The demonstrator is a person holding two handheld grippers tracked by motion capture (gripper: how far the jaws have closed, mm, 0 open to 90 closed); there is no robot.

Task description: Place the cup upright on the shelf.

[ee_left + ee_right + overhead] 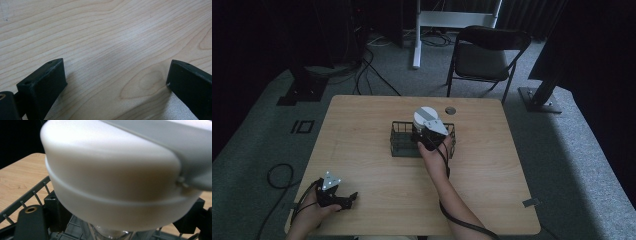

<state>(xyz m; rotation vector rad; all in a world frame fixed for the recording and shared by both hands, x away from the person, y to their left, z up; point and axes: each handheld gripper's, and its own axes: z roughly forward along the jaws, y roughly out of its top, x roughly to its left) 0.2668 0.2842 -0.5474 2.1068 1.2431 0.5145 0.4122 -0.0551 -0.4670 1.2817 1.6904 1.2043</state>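
Note:
A bottle with a broad white lid (426, 116) and a grey strap across its top stands upright in a black wire basket (399, 145) at the middle of the wooden table (362, 115). My right gripper (428, 135) reaches over the basket's near side and is shut on the bottle. In the right gripper view the lid (112, 182) looms close, a clear body shows beneath it, and basket wires (30, 197) run on the left. My left gripper (349, 199) rests near the table's front left corner. Its jaws stand wide open over bare wood (116, 75).
A small dark round spot (450, 110) lies on the table behind the basket. A black folding chair (487, 52) and a white desk leg (417, 35) stand beyond the far edge. Cables (279, 175) loop on the carpet to the left.

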